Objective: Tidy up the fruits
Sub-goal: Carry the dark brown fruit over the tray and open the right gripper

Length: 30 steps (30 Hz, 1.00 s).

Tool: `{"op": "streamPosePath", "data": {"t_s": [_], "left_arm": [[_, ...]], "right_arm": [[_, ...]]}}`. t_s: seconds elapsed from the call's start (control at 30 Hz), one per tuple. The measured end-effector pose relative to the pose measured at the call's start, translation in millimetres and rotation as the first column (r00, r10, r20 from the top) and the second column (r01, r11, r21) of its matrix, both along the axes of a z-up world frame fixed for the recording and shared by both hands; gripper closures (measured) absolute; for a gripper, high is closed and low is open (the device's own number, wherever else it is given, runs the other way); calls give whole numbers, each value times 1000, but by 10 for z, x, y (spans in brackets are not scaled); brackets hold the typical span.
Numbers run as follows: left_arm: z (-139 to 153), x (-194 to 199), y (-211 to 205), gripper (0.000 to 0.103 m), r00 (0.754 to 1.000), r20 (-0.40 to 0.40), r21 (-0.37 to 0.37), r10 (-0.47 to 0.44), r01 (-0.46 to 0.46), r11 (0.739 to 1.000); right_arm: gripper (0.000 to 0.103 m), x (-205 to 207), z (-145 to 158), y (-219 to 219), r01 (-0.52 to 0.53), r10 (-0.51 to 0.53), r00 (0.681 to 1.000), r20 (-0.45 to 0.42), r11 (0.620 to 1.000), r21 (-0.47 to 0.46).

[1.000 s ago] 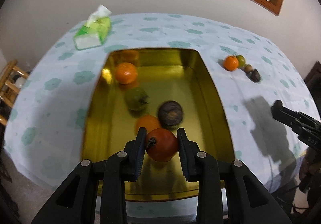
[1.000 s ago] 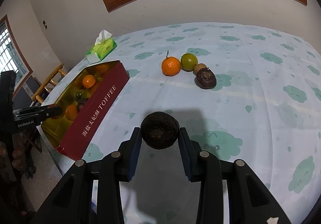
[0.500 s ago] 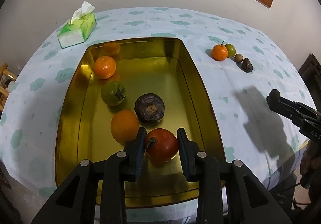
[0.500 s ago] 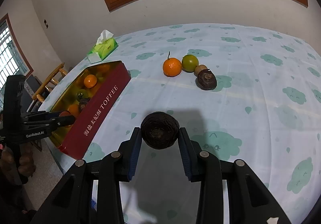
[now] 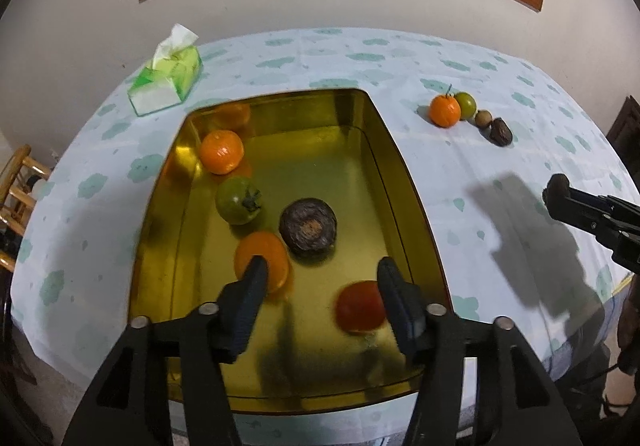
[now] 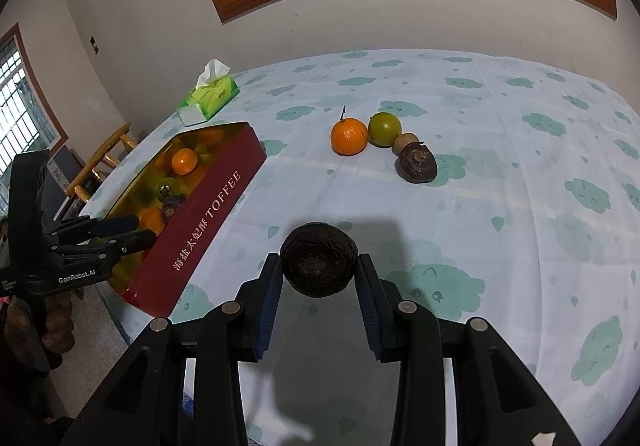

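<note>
A gold tin tray (image 5: 404, 182) with a red "TOFFEE" side (image 6: 208, 222) holds two oranges (image 5: 222, 151), a green fruit (image 5: 239, 199), a dark wrinkled fruit (image 5: 307, 227) and a red fruit (image 5: 360, 307). My left gripper (image 5: 322, 272) is open above the tray's near end; the red fruit lies loose by its right finger. My right gripper (image 6: 318, 272) is shut on a dark wrinkled fruit (image 6: 319, 265) above the tablecloth. An orange (image 6: 349, 136), a green fruit (image 6: 384, 129), a small brown fruit (image 6: 405, 142) and a dark fruit (image 6: 418, 165) sit in a row on the table.
A green tissue pack (image 5: 166, 80) lies at the table's far left. A wooden chair (image 5: 18, 182) stands beyond the left edge. The table (image 6: 520, 166) wears a white cloth with teal cloud prints. A wall with a wood-framed window is behind.
My left gripper has opened and let go of the red fruit, which now lies in the tray. The right gripper still holds its dark fruit in about the same place.
</note>
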<state>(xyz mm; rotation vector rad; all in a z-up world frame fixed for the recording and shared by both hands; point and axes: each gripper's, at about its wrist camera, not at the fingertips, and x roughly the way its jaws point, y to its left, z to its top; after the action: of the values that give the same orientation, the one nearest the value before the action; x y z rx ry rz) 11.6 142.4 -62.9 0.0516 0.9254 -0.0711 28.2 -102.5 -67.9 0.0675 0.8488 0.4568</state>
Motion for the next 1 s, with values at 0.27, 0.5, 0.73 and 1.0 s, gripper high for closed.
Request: {"op": "streamPosePath", "data": {"t_s": [0.27, 0.5, 0.73, 1.0], "left_arm": [[57, -19, 27, 43, 999, 33, 30, 22, -23, 999], [77, -50, 93, 43, 998, 45, 41, 51, -53, 998], [119, -91, 169, 42, 994, 76, 75, 78, -84, 994], [97, -117, 248, 41, 992, 83, 87, 100, -107, 991]], "right_arm": [[69, -5, 128, 109, -25, 25, 999, 25, 1000, -9], [69, 39, 329, 345, -81, 82, 994, 66, 997, -18], [69, 103, 492, 718, -161, 163, 981, 102, 987, -22], [69, 277, 512, 1117, -229, 229, 969, 92, 973, -4]]}}
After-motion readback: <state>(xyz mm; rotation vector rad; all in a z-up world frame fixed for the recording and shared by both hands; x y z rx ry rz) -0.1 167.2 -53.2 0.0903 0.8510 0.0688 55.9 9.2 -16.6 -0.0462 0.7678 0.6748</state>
